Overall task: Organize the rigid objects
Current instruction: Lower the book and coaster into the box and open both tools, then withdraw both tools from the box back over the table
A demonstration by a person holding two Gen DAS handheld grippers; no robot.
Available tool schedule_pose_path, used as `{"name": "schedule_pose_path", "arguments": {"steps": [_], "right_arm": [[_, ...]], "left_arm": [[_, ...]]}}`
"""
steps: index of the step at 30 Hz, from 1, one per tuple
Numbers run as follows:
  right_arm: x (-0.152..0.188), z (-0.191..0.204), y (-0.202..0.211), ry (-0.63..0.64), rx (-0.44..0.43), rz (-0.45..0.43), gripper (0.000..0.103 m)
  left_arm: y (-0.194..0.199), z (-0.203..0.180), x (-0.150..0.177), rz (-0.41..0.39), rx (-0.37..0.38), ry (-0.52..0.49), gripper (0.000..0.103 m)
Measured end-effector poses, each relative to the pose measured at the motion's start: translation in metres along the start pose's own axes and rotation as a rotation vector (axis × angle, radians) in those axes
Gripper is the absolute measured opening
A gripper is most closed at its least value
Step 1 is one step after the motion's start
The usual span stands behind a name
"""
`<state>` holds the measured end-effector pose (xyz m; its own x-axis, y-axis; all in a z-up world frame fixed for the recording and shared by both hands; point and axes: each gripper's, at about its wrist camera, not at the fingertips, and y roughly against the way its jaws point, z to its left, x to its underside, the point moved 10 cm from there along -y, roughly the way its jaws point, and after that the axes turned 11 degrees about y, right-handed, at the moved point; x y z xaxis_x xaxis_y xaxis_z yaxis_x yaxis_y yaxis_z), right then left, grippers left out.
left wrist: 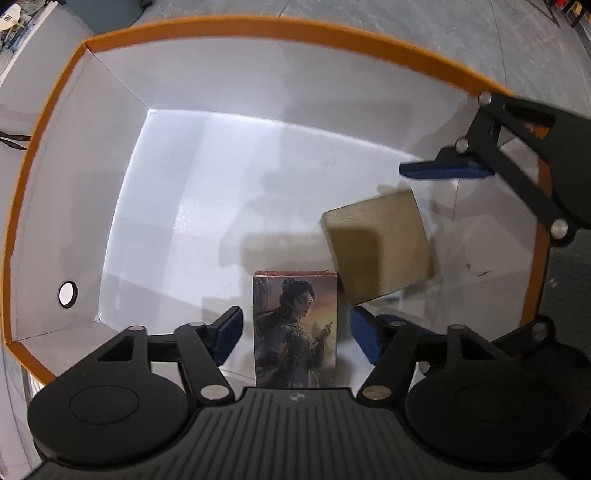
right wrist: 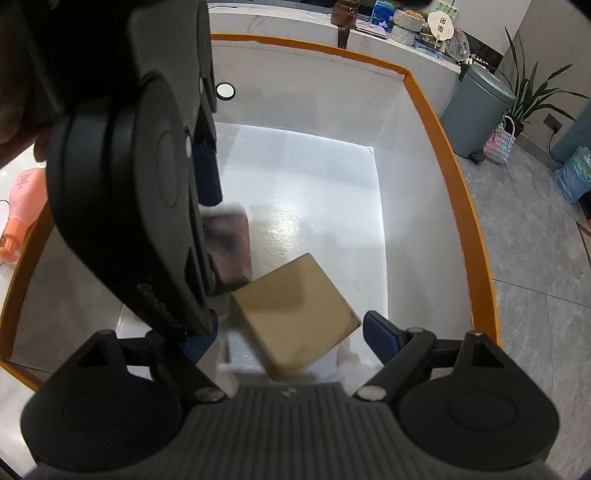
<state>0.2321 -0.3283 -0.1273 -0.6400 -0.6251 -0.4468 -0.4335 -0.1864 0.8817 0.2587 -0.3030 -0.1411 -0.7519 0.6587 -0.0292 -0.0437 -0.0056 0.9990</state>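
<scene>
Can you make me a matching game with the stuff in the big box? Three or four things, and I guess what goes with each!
Things:
1. picture box
2. tan block
3. big box rim
4. bottle

Clues:
A. orange
B. outside the big box, pink
C. between the left claw's open fingers
D. tilted, plain, between the right claw's open fingers

Pairs: 1-C, 2-D, 3-A, 4-B
</scene>
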Motion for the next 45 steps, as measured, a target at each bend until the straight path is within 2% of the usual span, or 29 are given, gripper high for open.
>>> {"name": "schedule_pose_path", "arguments": {"steps": [4, 16, 27, 35, 45], "right_arm": [[-0.001, 0.000, 0.005, 0.001, 0.004, -0.009, 0.084], [-0.008, 0.002, 0.032, -0.020, 0.022, -0.067, 0.084], [-0.018, 0.005, 0.055, -0.044, 0.041, -0.119, 0.085], [-0.026, 0.010, 0.069, -0.053, 0.059, -0.151, 0.085], [-0.043, 0.023, 0.075, -0.032, 0.057, -0.173, 0.085]], "left_arm": [[0.011, -0.001, -0.003, -0.029, 0.026, 0.004, 0.085], [0.038, 0.004, 0.001, -0.069, -0.007, 0.009, 0.085], [0.071, 0.013, 0.015, -0.115, -0.058, 0.016, 0.085], [0.097, 0.028, 0.023, -0.209, -0.121, 0.070, 0.085], [0.117, 0.046, 0.048, -0.223, -0.163, 0.097, 0.085]]}}
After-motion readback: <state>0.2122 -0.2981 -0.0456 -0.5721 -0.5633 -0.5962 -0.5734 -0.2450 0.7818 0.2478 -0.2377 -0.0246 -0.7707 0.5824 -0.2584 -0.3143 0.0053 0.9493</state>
